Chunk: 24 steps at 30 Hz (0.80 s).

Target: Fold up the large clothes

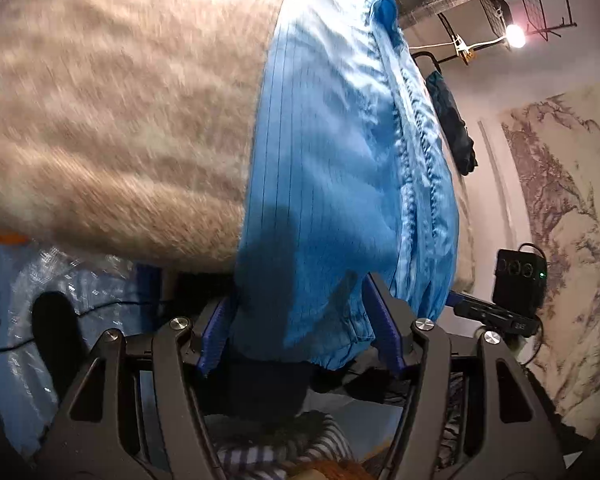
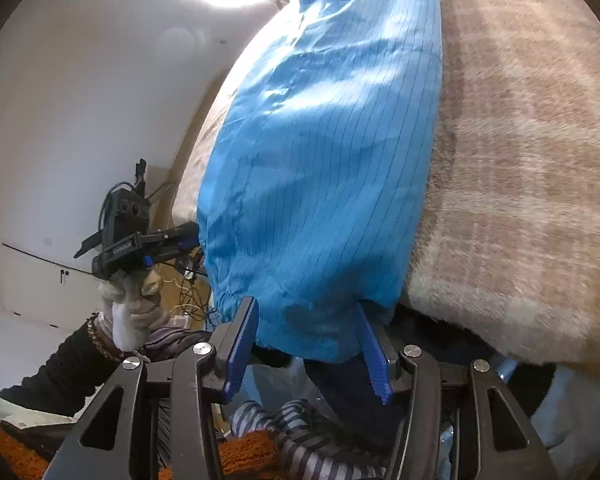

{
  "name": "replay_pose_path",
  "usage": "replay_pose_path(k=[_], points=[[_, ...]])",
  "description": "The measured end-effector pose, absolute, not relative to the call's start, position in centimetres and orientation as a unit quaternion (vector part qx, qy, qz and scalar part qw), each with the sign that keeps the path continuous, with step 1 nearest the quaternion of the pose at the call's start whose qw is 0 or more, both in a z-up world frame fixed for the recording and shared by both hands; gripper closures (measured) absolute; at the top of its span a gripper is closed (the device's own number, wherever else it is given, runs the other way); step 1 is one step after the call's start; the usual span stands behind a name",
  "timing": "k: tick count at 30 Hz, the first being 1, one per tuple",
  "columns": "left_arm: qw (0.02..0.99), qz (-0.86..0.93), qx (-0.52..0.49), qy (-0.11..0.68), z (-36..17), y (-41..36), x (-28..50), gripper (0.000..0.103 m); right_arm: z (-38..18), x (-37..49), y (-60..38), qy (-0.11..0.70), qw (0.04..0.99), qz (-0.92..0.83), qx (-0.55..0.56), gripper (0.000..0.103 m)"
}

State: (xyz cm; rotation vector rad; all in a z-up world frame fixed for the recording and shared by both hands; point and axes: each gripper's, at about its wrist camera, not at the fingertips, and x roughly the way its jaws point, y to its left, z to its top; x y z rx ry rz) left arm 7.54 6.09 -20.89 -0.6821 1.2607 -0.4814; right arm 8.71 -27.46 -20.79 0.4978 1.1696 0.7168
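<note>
A large blue pinstriped garment (image 1: 332, 152) with a zipper lies on a beige fuzzy blanket (image 1: 112, 112); its hem hangs over the near edge. My left gripper (image 1: 300, 332) is open, its blue fingers (image 1: 384, 328) on either side of the hem. In the right wrist view the same garment (image 2: 324, 160) lies on the blanket (image 2: 520, 168). My right gripper (image 2: 304, 344) is open, with the hem's other corner between its fingers (image 2: 240, 344). The left gripper (image 2: 156, 242), held in a gloved hand, shows at the garment's left edge there.
A black device with a green light (image 1: 520, 280) stands to the right by a patterned wall hanging. A dark cloth (image 1: 452, 128) hangs on a rack beyond. Striped and orange fabric (image 2: 284, 432) lies below the grippers. Blue plastic sheeting (image 1: 20, 320) is at lower left.
</note>
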Motion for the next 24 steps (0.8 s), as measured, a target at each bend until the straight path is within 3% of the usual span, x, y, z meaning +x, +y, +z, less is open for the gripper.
replay_pose_path(k=[3, 7, 10, 12, 13, 14, 15, 18, 21, 24], points=[[0.715, -0.240, -0.292, 0.588, -21.4, 4.7, 7.2, 0.063, -21.2, 9.2, -27.3, 0.532, 0.735, 0.346, 0.239, 0.051], [0.718, -0.261, -0.274, 0.584, -20.0, 4.0, 6.7, 0.091, -21.2, 9.5, -25.8, 0.537, 0.724, 0.371, 0.222, 0.089], [0.723, -0.273, -0.281, 0.569, -18.7, 4.4, 5.9, 0.091, -20.4, 8.8, -25.7, 0.528, 0.727, 0.379, 0.220, 0.092], [0.738, -0.270, -0.255, 0.563, -18.1, 4.0, 5.4, 0.089, -19.6, 8.2, -25.9, 0.525, 0.741, 0.375, 0.187, 0.077], [0.738, -0.270, -0.251, 0.565, -18.3, 3.9, 5.5, 0.082, -19.6, 8.1, -26.0, 0.526, 0.746, 0.367, 0.177, 0.054], [0.734, -0.268, -0.253, 0.570, -18.7, 3.9, 5.6, 0.077, -19.7, 8.1, -26.4, 0.530, 0.748, 0.358, 0.176, 0.039], [0.730, -0.264, -0.260, 0.574, -19.1, 4.1, 5.7, 0.070, -20.1, 8.0, -27.3, 0.532, 0.751, 0.345, 0.185, 0.038], [0.718, -0.257, -0.291, 0.577, -20.0, 5.1, 6.1, 0.066, -21.2, 8.3, -29.9, 0.534, 0.752, 0.314, 0.225, 0.038], [0.713, -0.257, -0.319, 0.570, -20.3, 5.7, 6.7, 0.055, -21.9, 8.3, -32.2, 0.523, 0.749, 0.308, 0.267, 0.036], [0.697, -0.258, -0.353, 0.569, -21.1, 5.9, 7.4, 0.054, -22.6, 8.9, -31.8, 0.519, 0.733, 0.330, 0.289, 0.035]])
